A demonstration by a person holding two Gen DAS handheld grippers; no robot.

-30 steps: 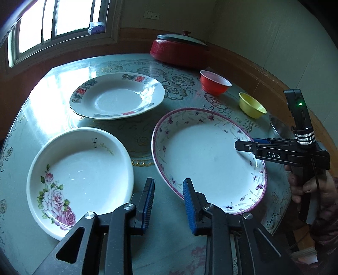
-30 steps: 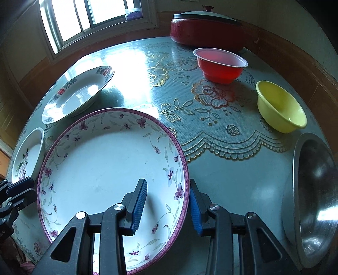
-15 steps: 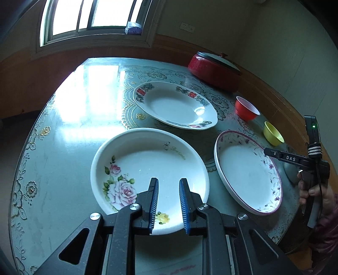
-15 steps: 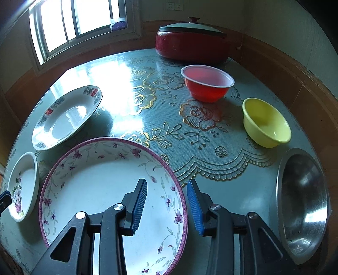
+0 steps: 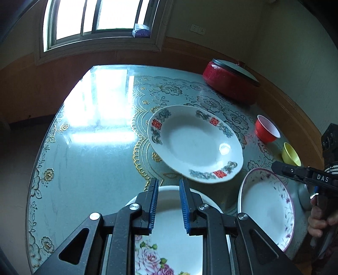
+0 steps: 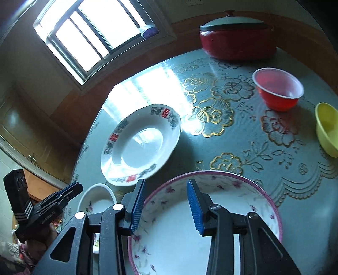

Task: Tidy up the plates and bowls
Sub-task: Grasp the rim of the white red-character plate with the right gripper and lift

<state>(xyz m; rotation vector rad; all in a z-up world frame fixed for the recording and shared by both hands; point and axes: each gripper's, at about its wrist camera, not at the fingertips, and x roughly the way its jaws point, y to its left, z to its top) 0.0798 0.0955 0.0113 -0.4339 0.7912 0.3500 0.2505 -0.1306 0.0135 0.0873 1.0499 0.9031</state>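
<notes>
My left gripper (image 5: pixel 168 185) is open and empty, its fingers over the far rim of a white rose-patterned plate (image 5: pixel 169 249). Beyond it lies a white plate with red and grey rim marks (image 5: pixel 194 143). My right gripper (image 6: pixel 165 187) is open and empty above a purple-rimmed floral plate (image 6: pixel 211 232), which also shows in the left wrist view (image 5: pixel 266 209). The rose plate (image 6: pixel 99 198) and the red-marked plate (image 6: pixel 141 143) show in the right wrist view. A red bowl (image 6: pixel 278 88) and a yellow bowl (image 6: pixel 327 129) stand further right.
A red lidded pot (image 6: pixel 236 40) stands at the table's far edge under the wall. The round table has a glossy floral cover (image 5: pixel 95 148). A window (image 5: pixel 95 19) is behind it. The left gripper also shows in the right wrist view (image 6: pixel 71 190).
Both grippers have pulled back and tilted up. The left one has swung left over the rose plate. The right one has swung left, and the steel bowl has left its view.
</notes>
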